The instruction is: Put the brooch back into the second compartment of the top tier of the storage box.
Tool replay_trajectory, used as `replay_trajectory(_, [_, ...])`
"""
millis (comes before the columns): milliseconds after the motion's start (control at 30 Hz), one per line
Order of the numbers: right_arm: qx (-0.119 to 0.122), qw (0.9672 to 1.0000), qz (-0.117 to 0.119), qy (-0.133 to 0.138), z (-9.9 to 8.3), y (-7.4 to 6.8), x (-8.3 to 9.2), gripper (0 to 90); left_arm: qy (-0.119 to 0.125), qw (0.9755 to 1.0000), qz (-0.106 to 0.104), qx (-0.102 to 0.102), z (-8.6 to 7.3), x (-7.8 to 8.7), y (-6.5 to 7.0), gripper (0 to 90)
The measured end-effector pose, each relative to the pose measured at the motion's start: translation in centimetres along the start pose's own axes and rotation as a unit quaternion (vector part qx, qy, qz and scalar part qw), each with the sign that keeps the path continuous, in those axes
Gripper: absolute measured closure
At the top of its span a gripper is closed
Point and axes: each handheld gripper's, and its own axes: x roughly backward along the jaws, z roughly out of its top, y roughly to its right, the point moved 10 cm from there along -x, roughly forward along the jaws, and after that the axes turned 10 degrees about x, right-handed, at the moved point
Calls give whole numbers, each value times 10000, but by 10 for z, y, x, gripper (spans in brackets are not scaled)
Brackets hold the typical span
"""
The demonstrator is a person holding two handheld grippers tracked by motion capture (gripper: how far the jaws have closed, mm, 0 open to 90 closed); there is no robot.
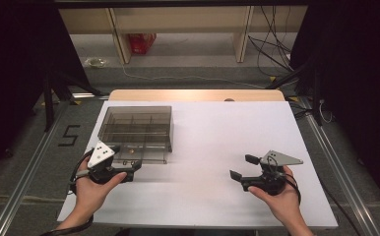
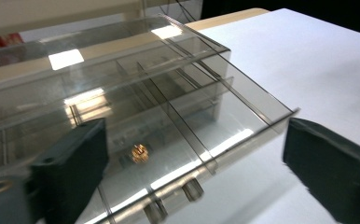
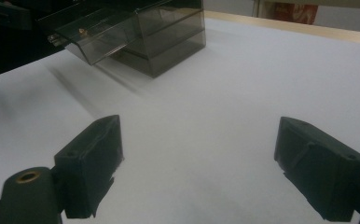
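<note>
Smoky clear drawer box (image 1: 135, 129) at the sheet's (image 1: 217, 142) left rear, lowest drawer (image 2: 178, 154) pulled out (small brass bit (image 2: 139, 152) inside), left gripper (image 1: 129, 169) just before it, jaws apart and empty, right gripper (image 1: 242, 167) well apart, jaws wide, empty

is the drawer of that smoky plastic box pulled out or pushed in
Pulled out. The drawer juts past the front of the box toward the left gripper, whose open jaws stand clear of it; a small brass piece lies inside.

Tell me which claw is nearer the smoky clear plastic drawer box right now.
Left. The left claw sits open right at the pulled-out drawer of the smoky clear plastic drawer box; the right claw is open over bare white table, well off to the box's right.
</note>
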Motion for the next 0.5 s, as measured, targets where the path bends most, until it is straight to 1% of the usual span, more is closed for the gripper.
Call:
replay_trajectory(133, [-28, 10000, 5, -16, -1, -1, -1, 160, 4, 10000, -33, -61, -4, 6, 1, 0])
replay_trajectory(333, [-38, 10000, -38, -10, -1, 1, 1, 160, -26, 9999, -82, -94, -7, 10, 6, 0])
replay_trajectory(500, [-25, 10000, -21, -15, -1, -1, 1, 160, 147, 9999, -40, -80, -1, 14, 5, 0])
